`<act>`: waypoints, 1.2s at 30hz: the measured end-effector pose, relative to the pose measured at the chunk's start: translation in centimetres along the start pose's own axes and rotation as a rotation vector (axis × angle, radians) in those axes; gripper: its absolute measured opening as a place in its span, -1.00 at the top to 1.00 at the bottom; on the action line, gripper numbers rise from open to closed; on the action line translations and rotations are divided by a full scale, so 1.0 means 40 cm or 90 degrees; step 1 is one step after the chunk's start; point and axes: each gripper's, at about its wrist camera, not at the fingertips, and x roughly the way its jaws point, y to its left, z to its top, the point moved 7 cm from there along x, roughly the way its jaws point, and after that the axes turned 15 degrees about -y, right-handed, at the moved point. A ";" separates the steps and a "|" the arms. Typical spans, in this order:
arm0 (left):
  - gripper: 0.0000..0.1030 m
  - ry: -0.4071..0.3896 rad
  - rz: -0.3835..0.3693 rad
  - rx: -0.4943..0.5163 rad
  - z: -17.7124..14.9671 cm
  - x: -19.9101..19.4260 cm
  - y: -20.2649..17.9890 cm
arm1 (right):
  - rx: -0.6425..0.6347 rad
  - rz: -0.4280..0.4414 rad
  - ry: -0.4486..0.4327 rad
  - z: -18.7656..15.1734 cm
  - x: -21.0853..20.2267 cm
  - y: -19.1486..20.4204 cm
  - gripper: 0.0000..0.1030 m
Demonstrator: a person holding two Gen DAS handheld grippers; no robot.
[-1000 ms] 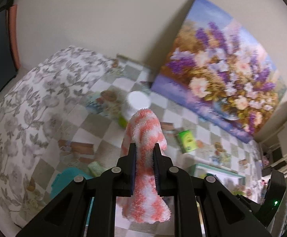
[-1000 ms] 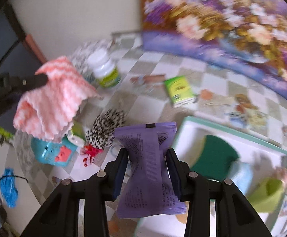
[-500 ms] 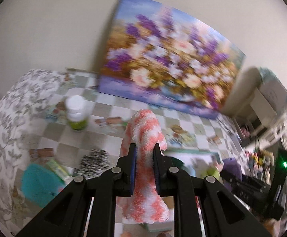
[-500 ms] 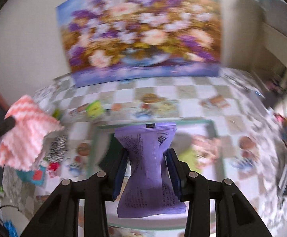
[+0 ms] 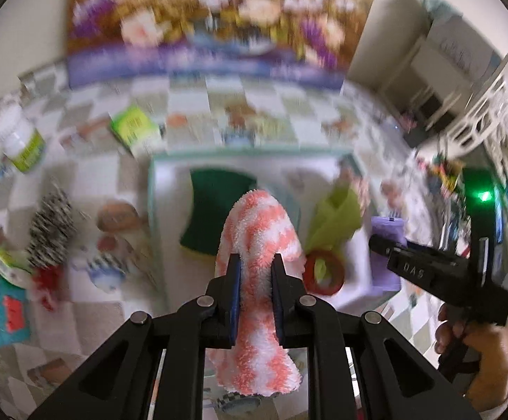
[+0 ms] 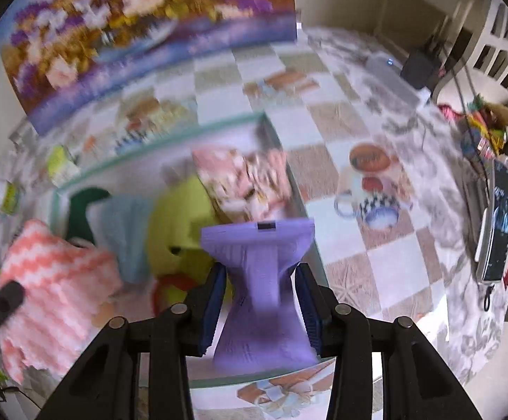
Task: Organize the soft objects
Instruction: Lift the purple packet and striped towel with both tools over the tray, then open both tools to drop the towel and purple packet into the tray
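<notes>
Here the pink-and-white fluffy cloth point(image 5: 259, 241) is clamped between the pads of the left gripper point(image 5: 256, 292) and is held above the white tray point(image 5: 169, 175), near its front edge. The purple packet point(image 6: 266, 280) is pinched at its middle by the right gripper point(image 6: 262, 302), over the tray's front right corner. A green cloth point(image 5: 215, 210) and a yellow-green soft toy point(image 6: 180, 231) are seen lying in the tray.
</notes>
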 end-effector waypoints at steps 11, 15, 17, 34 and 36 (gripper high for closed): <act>-0.15 0.002 0.013 -0.023 0.000 0.002 0.013 | -0.027 -0.001 -0.017 0.010 -0.024 0.020 -0.12; -0.28 -0.023 0.013 -0.046 0.024 -0.022 0.033 | -0.036 -0.010 -0.031 0.032 -0.039 0.025 -0.13; -0.35 -0.027 0.023 -0.062 0.028 -0.022 0.052 | -0.038 -0.016 -0.041 0.041 -0.050 0.027 -0.29; -0.85 -0.058 0.165 -0.103 0.037 0.000 0.207 | -0.041 0.009 -0.104 0.079 -0.114 0.091 -1.00; -0.87 -0.065 0.185 -0.106 0.038 -0.001 0.225 | -0.037 0.021 -0.111 0.083 -0.124 0.100 -1.00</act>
